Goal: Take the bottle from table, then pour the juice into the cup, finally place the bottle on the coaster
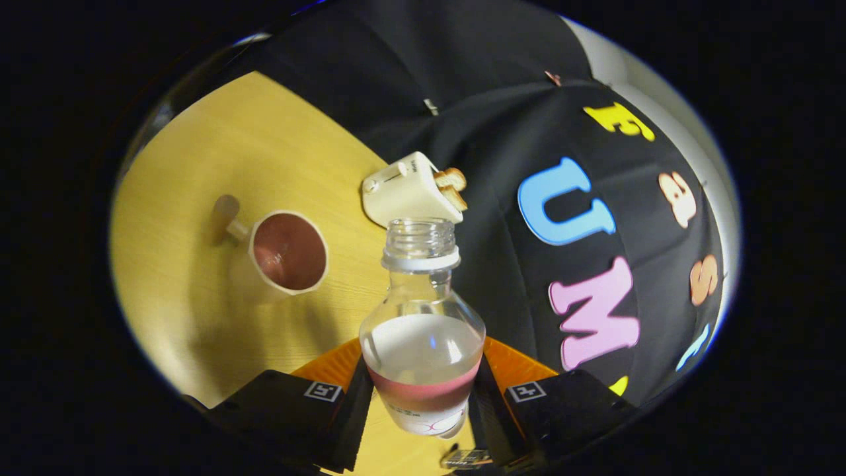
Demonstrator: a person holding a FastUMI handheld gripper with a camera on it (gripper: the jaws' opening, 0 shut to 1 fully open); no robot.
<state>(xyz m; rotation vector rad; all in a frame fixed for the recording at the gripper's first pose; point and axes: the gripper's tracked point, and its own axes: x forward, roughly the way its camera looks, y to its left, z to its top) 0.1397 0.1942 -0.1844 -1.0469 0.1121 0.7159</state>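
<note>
between the gripper (423, 396) fingers sits the clear plastic bottle (423, 330), pinched on both sides down around its pink label band, so the gripper is closed on it and carrying it. cap is off, the open neck points away from the gripper toward the toy toaster (408, 195) at the far edge of the worktop (198, 165). the whole scene looks tilted, so i'd guess the bottle is already leaning, though i can't tell how far. liquid inside sits low, roughly level with the shoulder.

what matters: the cup (289, 252), brown inside with its handle sticking out to the left, sits to the left of the bottle's mouth and well apart from it. the bottle's long axis aims past it on the right. so i reckon the mouth needs to swing left over the cup's rim before tipping further. something orange shows just behind the fingers, maybe the coaster, can't say.
</note>
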